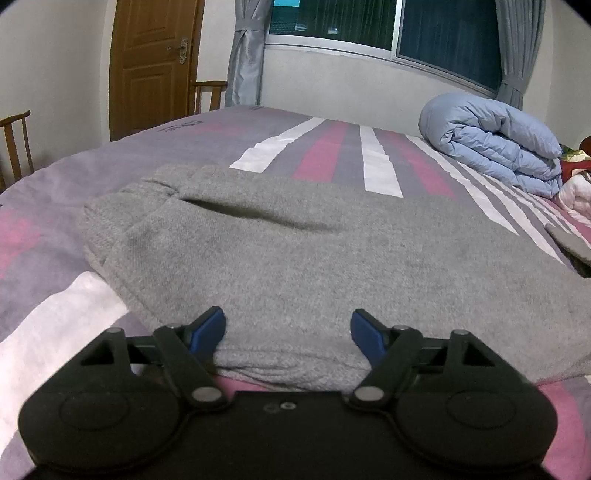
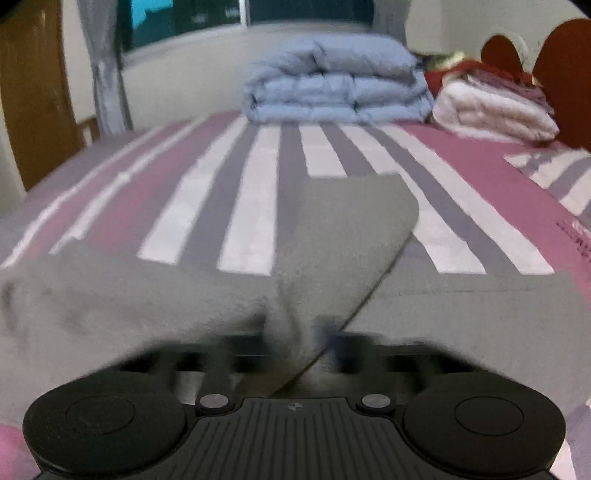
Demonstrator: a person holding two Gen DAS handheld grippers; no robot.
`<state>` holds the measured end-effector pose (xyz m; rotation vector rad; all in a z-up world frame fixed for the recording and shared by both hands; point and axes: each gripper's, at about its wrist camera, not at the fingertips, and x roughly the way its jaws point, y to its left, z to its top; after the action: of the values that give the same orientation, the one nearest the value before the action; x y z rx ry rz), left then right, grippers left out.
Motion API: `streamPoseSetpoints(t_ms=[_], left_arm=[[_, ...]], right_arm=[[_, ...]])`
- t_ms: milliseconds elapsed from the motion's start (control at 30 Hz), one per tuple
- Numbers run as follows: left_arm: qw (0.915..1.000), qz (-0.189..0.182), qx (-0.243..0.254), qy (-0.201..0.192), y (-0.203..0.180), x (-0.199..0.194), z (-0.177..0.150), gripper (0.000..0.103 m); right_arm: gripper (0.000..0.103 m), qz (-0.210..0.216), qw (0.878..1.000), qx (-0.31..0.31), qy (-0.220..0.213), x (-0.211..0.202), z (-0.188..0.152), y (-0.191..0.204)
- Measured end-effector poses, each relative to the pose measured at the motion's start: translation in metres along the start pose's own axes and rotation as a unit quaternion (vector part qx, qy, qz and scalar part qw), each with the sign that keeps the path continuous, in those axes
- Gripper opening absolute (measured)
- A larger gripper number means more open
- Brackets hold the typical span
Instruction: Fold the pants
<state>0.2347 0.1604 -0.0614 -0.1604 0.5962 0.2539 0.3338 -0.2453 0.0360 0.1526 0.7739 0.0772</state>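
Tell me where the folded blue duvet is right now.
The blue duvet lies on the far side of the striped bed under the window, at upper right in the left wrist view; in the right wrist view it sits top centre, beside a white folded blanket.

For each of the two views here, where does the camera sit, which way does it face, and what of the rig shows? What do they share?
Left wrist: sits on the left gripper, looking along open blue-padded fingers over the grey pants toward a window and door.
Right wrist: sits on the right gripper, blurred, shut on a lifted fold of the pants, facing the blue duvet.
Shared: pants, striped bedsheet, duvet, window. No hand shows.
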Motion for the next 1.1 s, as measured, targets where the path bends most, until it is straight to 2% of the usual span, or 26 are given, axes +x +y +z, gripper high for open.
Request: streamPoseSetpoints(t_ms=[167,267,333,433,567,667,733,800,833,867,933,1000,1033,1067,1100], left_arm=[[1.0000,-0.002,0.000,-0.003,0.001,-0.001,-0.001,0.068],[1.0000,0.000,0.003,-0.002,0.000,-0.001,-0.001,0.069],[1.0000,0.001,0.004,-0.003,-0.001,-0.002,-0.001,0.068],[1.0000,0.001,0.004,-0.004,0.000,-0.002,-0.001,0.069],[1.0000,0.001,0.004,-0.004,0.000,-0.002,-0.001,0.069],[1.0000,0.002,0.006,-0.004,-0.001,-0.002,-0.001,0.069],[1.0000,0.004,0.007,-0.003,-0.001,-0.001,-0.001,0.069],[0.9999,0.005,0.008,-0.003,-0.001,-0.001,-0.001,0.069],[0.9999,0.006,0.009,-0.004,-0.002,-0.001,-0.001,0.069],[0.9999,0.006,0.008,-0.004,-0.002,-0.001,-0.001,0.069],[0.9999,0.005,0.008,-0.004,-0.002,-0.002,-0.001,0.070],[0.9999,0.005,0.008,-0.004,-0.002,-0.002,-0.001,0.070],[0.9999,0.005,0.009,-0.004,-0.002,-0.002,-0.001,0.070],[0.9999,0.006,0.009,-0.005,-0.002,-0.002,-0.001,0.070],[0.9999,0.006,0.010,-0.005,-0.002,-0.001,-0.001,0.070]], right_arm=[[0.005,0.022,0.996,0.084,-0.026,-0.038,-0.034,-0.037],[0.005,0.036,0.989,0.140,0.010,-0.028,-0.061,-0.060],[0.007,0.047,0.989,0.142,0.008,-0.030,-0.060,-0.063],[0.033,0.016,0.996,0.083,-0.026,-0.043,-0.042,-0.050],[0.033,-0.007,0.999,-0.002,-0.040,-0.037,-0.016,-0.034],[0.033,-0.030,0.996,-0.074,-0.047,-0.023,0.000,-0.021],[0.033,-0.039,0.993,-0.088,-0.063,-0.018,0.006,-0.024],[0.030,-0.026,0.996,-0.050,-0.068,-0.019,0.009,-0.045],[0.013,-0.019,0.997,-0.018,-0.069,-0.023,0.007,-0.060],[0.009,-0.006,0.998,0.033,-0.062,-0.027,0.000,-0.080],[0.009,0.026,0.986,0.158,-0.046,-0.034,-0.022,-0.121],[0.009,0.058,0.960,0.274,-0.012,-0.029,-0.058,-0.156],[0.009,0.078,0.952,0.296,-0.010,-0.028,-0.071,-0.164],[0.009,0.091,0.951,0.296,-0.017,-0.030,-0.076,-0.166],[0.010,0.091,0.955,0.282,-0.020,-0.033,-0.073,-0.164]])
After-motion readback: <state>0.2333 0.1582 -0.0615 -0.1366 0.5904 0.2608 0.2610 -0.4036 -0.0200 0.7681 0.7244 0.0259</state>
